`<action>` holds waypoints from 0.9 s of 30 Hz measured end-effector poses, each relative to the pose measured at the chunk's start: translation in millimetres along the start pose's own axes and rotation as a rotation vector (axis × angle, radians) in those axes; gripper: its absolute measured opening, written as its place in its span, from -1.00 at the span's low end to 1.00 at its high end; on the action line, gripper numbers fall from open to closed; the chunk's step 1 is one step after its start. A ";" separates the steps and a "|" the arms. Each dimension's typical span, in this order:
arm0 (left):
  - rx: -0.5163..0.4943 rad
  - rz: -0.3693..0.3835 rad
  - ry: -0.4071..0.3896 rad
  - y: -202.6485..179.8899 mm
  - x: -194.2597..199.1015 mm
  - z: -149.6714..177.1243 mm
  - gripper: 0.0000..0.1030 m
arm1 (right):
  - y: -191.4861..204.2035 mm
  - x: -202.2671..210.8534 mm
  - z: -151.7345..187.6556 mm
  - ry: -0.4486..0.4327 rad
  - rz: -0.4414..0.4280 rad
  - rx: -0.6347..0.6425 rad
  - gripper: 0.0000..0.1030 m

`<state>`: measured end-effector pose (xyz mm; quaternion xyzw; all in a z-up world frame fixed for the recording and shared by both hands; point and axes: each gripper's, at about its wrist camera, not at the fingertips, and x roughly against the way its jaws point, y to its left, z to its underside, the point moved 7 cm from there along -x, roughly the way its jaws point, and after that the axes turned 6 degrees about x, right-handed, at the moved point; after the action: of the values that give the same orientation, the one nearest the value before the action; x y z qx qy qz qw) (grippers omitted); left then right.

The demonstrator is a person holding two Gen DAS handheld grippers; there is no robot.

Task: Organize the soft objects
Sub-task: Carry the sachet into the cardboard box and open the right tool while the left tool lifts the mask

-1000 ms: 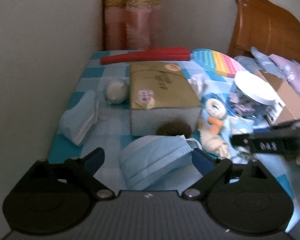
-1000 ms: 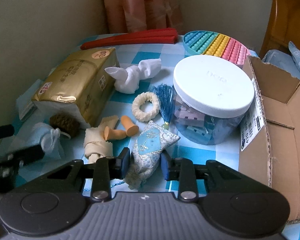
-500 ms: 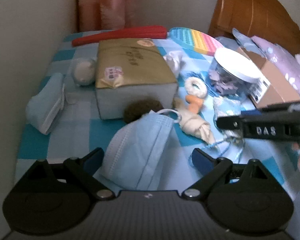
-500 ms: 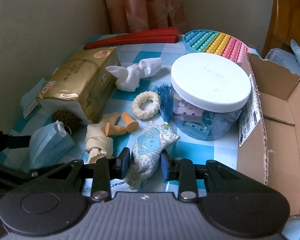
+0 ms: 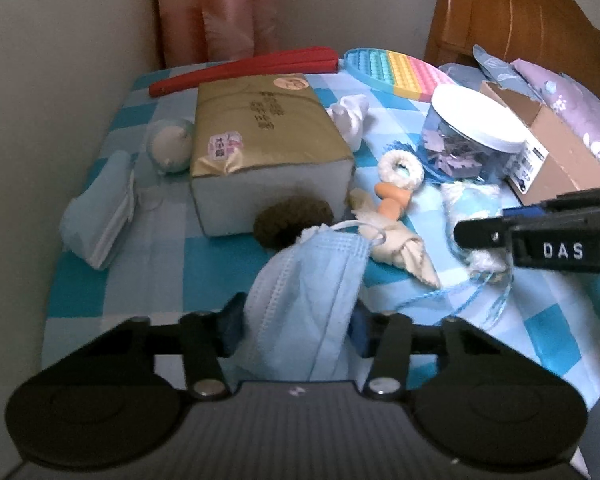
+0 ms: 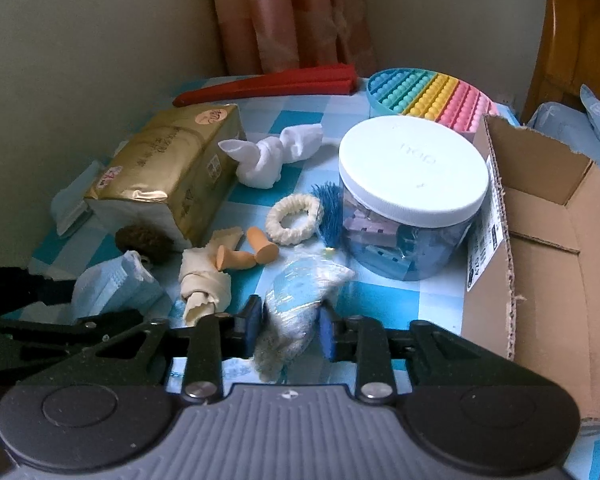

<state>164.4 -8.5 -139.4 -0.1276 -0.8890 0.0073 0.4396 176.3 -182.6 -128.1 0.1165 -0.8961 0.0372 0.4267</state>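
Closing the left gripper (image 5: 296, 330) on a blue face mask (image 5: 308, 300), pads already pressing its crumpled sides, near the front edge of the checked tablecloth (image 5: 140, 264). Closing the right gripper (image 6: 288, 330) on a pale blue embroidered sachet (image 6: 300, 296), pads squeezing its lower half, close to the front edge, just beside the cardboard box (image 6: 540, 248) along the right edge. Lying between the two: a cream knotted cloth (image 6: 204, 280) touching two orange earplugs (image 6: 248, 254). Sitting mid-cloth: a gold tissue pack (image 5: 260, 140) with a brown fuzzy ball (image 5: 292, 222) against its front face. Standing beside the box: a white-lidded jar (image 6: 412, 192).
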 end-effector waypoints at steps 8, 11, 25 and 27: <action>-0.051 -0.026 -0.007 -13.9 28.5 11.3 -0.23 | 4.5 18.7 7.4 0.008 -0.031 0.029 -0.61; -0.046 -0.022 -0.028 -16.0 45.9 10.9 -0.23 | 4.2 30.9 9.0 0.001 -0.049 0.032 -0.61; -0.059 -0.027 -0.078 -28.0 79.1 11.6 -0.23 | 1.6 75.2 6.2 -0.070 -0.023 0.084 -0.62; -0.066 -0.029 -0.080 -29.2 81.3 11.0 -0.23 | -1.6 84.6 -0.2 -0.094 -0.021 0.084 -0.62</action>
<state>102.1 -16.8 -79.1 -0.1287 -0.9075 -0.0233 0.3991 125.3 -199.1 -62.6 0.1452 -0.9116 0.0648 0.3790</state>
